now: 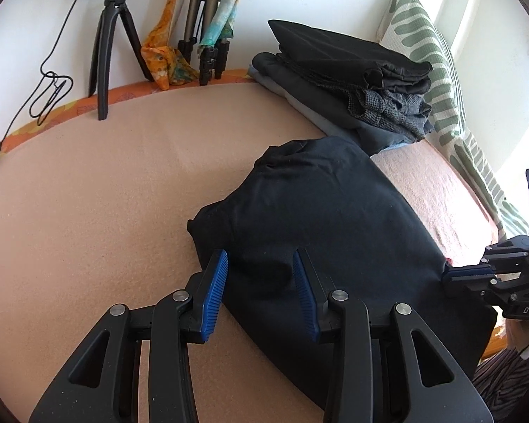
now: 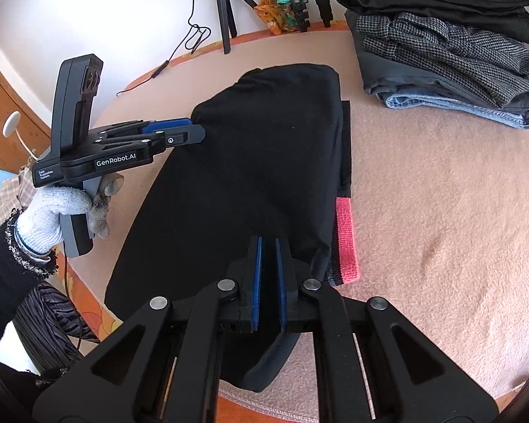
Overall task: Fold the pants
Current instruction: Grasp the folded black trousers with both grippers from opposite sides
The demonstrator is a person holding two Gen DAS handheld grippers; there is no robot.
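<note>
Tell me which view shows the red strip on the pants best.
The right wrist view: the red strip lies in full along the right edge of the black pants, beside the right tongs. The left wrist view shows only a red sliver at the pants' edge near those tongs.
</note>
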